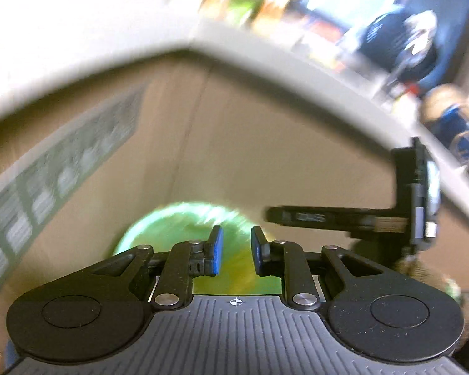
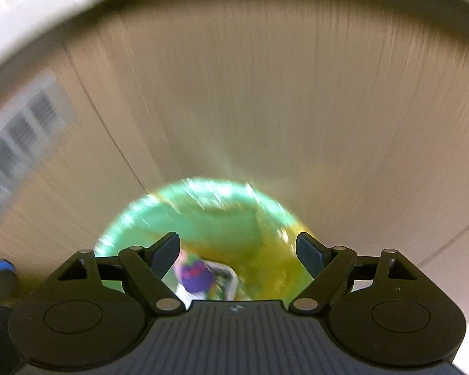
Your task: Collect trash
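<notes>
Both grippers point down into a tall beige trash bin (image 1: 265,143) with a grey rim (image 1: 78,72). Green shiny trash (image 1: 178,222) lies at its bottom, blurred. My left gripper (image 1: 236,254) has its blue pads a small gap apart with nothing between them. My right gripper (image 2: 237,254) is open and empty above the green trash (image 2: 209,218); a purple and white wrapper (image 2: 197,276) lies below it. The right gripper's black body (image 1: 416,193) shows at the right of the left wrist view.
A grey label (image 1: 62,168) is stuck on the bin's inner wall (image 2: 265,93). Outside the rim are blurred objects: dark blue fabric (image 1: 390,37) and a blue and gold can (image 1: 453,118).
</notes>
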The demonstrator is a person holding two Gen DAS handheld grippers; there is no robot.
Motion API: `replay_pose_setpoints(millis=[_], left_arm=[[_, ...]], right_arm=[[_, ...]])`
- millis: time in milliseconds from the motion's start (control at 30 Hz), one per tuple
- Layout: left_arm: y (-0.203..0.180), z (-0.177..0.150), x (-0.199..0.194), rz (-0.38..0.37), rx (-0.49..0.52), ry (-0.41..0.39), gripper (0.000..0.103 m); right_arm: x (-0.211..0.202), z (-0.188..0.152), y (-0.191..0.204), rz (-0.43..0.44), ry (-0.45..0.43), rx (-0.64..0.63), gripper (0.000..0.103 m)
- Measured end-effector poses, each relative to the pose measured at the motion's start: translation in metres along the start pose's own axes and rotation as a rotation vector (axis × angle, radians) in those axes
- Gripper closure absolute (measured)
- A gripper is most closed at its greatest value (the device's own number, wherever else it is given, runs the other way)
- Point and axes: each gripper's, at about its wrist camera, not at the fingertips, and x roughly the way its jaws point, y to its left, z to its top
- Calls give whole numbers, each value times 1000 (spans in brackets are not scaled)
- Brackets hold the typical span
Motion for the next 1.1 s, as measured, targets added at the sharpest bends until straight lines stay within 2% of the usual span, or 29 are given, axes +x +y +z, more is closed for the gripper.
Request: replay_pose_setpoints(millis=[67,167,233,300,400,467,500,600,667,767,867,933,1033,1100], left_arm=[[-11,18,-33,-8,31,-76,81],[-16,44,-87,45,55,-210,81],[-7,60,-123,119,31,-292,81],[9,72,-158,232,-21,-359,81],[37,81,-195,381,-120,-414,81],[55,85,-215,442,-196,-440,81],[66,87,-225,458,-227,-468,81],[81,84,-236,436,-226,-568,81],[91,85,-233,436,-235,-589,81],[105,76,-230,388,-271,-608,81],[111,65,-231,349,-291,-638,81],[112,64,-230,337,-289,-664,81],[116,63,-227,331,-307,-634,81],[117,64,-224,339,-306,-618,81]], right_arm=[[-35,22,13,29,-97,-33,21],[-80,53,50,40,-229,-157,21],[-99,73,73,85,-270,-214,21],[-112,92,97,170,-282,-237,21],[-126,119,129,300,-301,-250,21],[-135,139,154,387,-302,-255,21],[-139,148,166,422,-303,-264,21],[-153,167,218,522,-323,-327,21],[-156,184,254,560,-312,-352,21],[-158,202,289,544,-309,-387,21],[-160,199,309,424,-426,-447,21],[-152,199,311,361,-462,-458,21],[-132,199,293,287,-438,-440,21],[-116,189,269,259,-375,-383,21]])
